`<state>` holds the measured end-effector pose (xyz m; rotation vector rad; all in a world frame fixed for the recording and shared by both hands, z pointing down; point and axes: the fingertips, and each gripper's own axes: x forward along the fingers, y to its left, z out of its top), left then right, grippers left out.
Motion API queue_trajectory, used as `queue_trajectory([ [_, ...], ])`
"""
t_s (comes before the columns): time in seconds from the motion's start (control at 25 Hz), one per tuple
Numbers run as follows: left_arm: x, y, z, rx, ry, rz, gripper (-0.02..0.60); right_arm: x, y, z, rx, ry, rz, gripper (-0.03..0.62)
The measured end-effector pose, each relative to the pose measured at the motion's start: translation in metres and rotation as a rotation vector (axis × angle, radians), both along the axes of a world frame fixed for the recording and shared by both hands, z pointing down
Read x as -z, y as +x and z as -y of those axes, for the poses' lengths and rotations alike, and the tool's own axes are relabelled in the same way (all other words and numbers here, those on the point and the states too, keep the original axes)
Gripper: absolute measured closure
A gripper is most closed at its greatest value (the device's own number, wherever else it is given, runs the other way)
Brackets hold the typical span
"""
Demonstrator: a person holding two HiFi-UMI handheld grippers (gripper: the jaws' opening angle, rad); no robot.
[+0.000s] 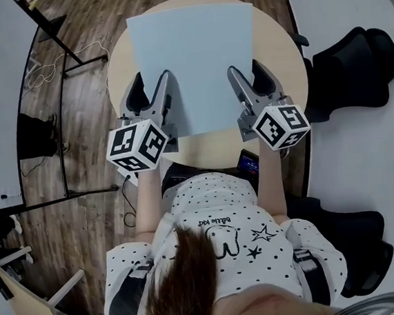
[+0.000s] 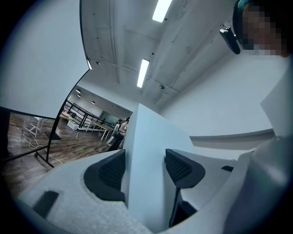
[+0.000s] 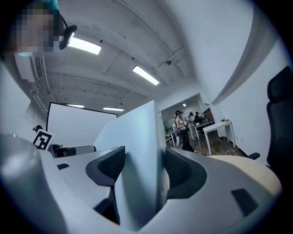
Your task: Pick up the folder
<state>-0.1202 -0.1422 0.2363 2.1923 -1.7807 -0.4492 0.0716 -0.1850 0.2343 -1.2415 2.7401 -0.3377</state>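
A pale blue folder (image 1: 194, 56) is held up flat toward the head view, above the round wooden table (image 1: 281, 55). My left gripper (image 1: 153, 95) clamps its left edge and my right gripper (image 1: 249, 84) clamps its right edge. In the left gripper view the folder (image 2: 146, 146) stands edge-on between the dark pads (image 2: 110, 171), with the left gripper (image 2: 145, 170) shut on it. The right gripper view shows the same: the folder (image 3: 137, 137) fills the gap of the right gripper (image 3: 144, 168). Both gripper views point up toward the ceiling.
Black office chairs (image 1: 355, 69) stand to the right of the table. A black stand with loose cables (image 1: 63, 59) is on the wooden floor at left. A small dark device (image 1: 247, 161) shows near the person's lap. People stand far off by white tables (image 3: 185, 130).
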Motion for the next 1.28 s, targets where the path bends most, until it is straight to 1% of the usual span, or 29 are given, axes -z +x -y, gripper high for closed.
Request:
queue_trajectory([
  [0.16,0.013,0.001,-0.006,0.005,0.034,0.025,0.311,0.011,0.001,-0.006,0.002,0.023,0.004,0.324],
  [0.72,0.045,0.012,-0.018,0.001,0.123,0.04,0.311,0.045,0.012,-0.021,-0.006,0.1,0.003,0.324],
  [1.08,0.067,0.02,-0.029,0.004,0.185,0.065,0.311,0.064,0.02,-0.031,-0.001,0.155,0.017,0.324],
  [1.28,0.077,0.021,-0.032,-0.002,0.209,0.062,0.311,0.073,0.021,-0.035,-0.005,0.183,0.016,0.324],
])
